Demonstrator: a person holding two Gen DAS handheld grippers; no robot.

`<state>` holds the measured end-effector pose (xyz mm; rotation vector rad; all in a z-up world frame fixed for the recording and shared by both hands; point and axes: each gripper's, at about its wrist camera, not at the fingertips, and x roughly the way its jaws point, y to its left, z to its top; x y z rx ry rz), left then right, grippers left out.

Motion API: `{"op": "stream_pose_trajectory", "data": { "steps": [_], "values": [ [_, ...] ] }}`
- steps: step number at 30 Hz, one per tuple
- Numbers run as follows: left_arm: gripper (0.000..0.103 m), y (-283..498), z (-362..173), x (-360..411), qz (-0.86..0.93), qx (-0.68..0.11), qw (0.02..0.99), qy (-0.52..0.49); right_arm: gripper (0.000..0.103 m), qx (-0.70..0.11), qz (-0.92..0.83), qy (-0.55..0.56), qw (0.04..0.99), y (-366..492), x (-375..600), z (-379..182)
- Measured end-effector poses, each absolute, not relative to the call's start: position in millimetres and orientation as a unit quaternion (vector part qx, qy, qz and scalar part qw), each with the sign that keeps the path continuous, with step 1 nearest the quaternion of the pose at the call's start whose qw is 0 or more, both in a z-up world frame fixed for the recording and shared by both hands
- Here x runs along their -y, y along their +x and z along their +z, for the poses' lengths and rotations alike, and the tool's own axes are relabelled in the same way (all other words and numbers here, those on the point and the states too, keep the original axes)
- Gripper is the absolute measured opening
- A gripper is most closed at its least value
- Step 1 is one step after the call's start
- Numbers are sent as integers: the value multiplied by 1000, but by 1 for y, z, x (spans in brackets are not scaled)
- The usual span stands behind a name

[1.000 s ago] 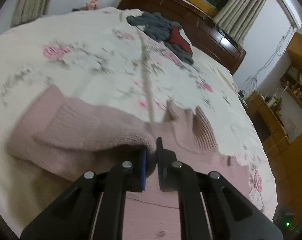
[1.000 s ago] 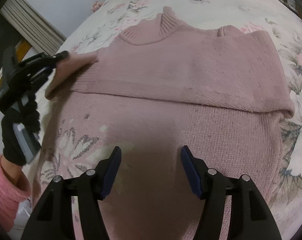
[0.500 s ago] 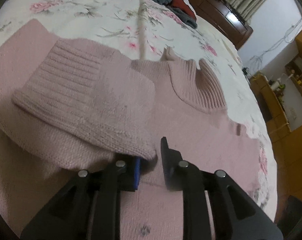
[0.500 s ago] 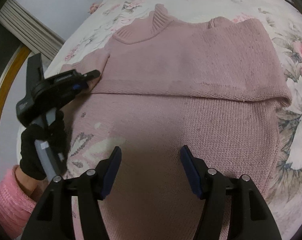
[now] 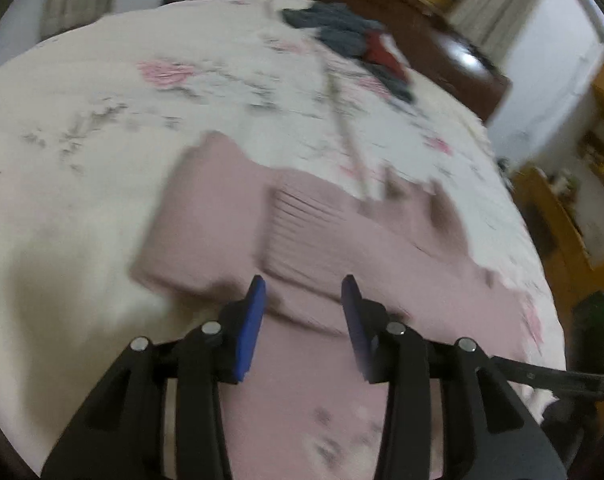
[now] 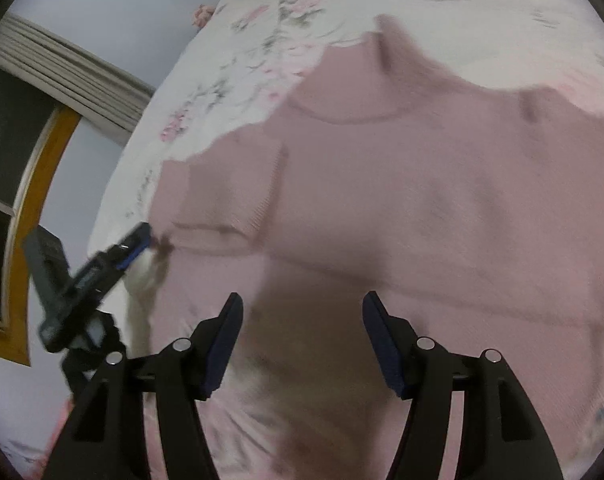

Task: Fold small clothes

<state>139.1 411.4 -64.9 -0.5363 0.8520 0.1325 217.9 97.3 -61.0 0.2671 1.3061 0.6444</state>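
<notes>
A pink knit sweater [image 5: 329,248] [image 6: 421,184] lies flat on the floral bedspread, collar toward the headboard. One sleeve with its ribbed cuff [image 5: 298,224] is folded in across the chest. My left gripper [image 5: 303,300] hovers just above the folded sleeve, open, with nothing between its blue pads. In the right wrist view that same left gripper [image 6: 138,240] sits at the sweater's left edge. My right gripper [image 6: 302,320] hangs open over the lower body of the sweater, holding nothing. Both views are motion-blurred.
A heap of grey and red clothes [image 5: 353,44] lies near the wooden headboard [image 5: 401,12]. The floral bedspread [image 5: 102,120] stretches wide to the left. Wooden furniture [image 5: 573,208] stands beyond the bed's right side. A window with curtains [image 6: 42,80] is at the left.
My left gripper carried the sleeve inward over the chest, then opened and let it go, pulling back. The right gripper stayed open over the hem, shifting slightly.
</notes>
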Motion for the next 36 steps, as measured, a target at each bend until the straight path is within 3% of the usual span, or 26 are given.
{"op": "stream_pose_trajectory", "data": {
  "steps": [3,8,10,11,15,25,36],
  "values": [
    [38,157,-89,-421,88,-452,855,-238,63,-614,306,136,715,241,-134,-65],
    [38,155,-97,-418,76,-447,863,-224,63,-651,292,152,684,275,-175,-97],
    [38,153,-97,-422,68,-444,863,-233,47,-663,293,158,671,278,-183,-110],
    [38,153,-97,-424,65,-444,862,-236,31,-668,299,163,662,279,-188,-118],
    [38,150,-89,-426,62,-439,862,-244,14,-656,306,164,670,276,-186,-120],
    [39,159,-62,-395,39,-424,877,-221,12,-612,288,162,719,276,-105,-68],
    [39,184,-88,-362,52,-466,866,-172,12,-626,234,146,729,278,-50,-94]
  ]
}}
